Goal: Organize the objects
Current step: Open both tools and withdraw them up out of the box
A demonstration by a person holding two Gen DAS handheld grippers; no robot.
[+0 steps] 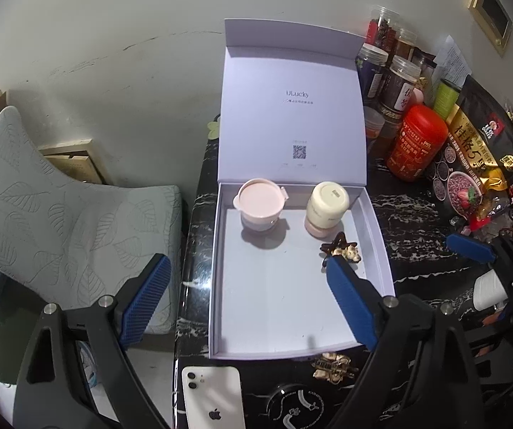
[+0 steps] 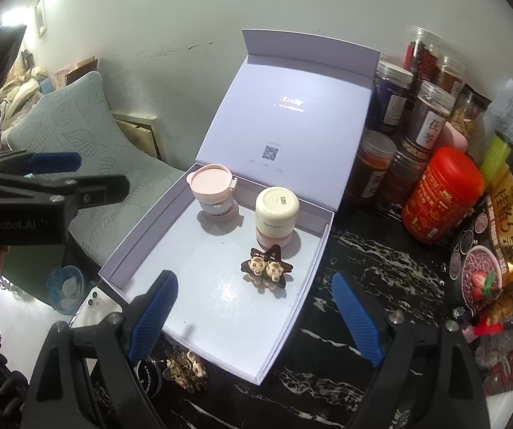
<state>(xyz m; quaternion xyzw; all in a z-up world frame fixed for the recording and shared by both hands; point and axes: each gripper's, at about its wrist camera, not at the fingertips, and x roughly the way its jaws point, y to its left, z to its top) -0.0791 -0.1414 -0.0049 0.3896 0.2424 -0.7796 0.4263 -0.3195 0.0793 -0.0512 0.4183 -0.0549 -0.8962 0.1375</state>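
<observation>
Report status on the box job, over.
Left gripper and right gripper: jaws open, empty. Pink cup, cream cup, star hair clip in white box. Gold hair clip outside.

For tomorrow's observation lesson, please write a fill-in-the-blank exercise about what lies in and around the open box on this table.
1. The white cardboard box has its lid standing ____.
2. Inside it, the cream jar stands beside a ____ cup with a lid.
3. The brown star-shaped hair clip lies ____ the box.
4. The white phone lies on the black marble tabletop, ____ the box.

Missing words: open; pink; inside; outside
</observation>
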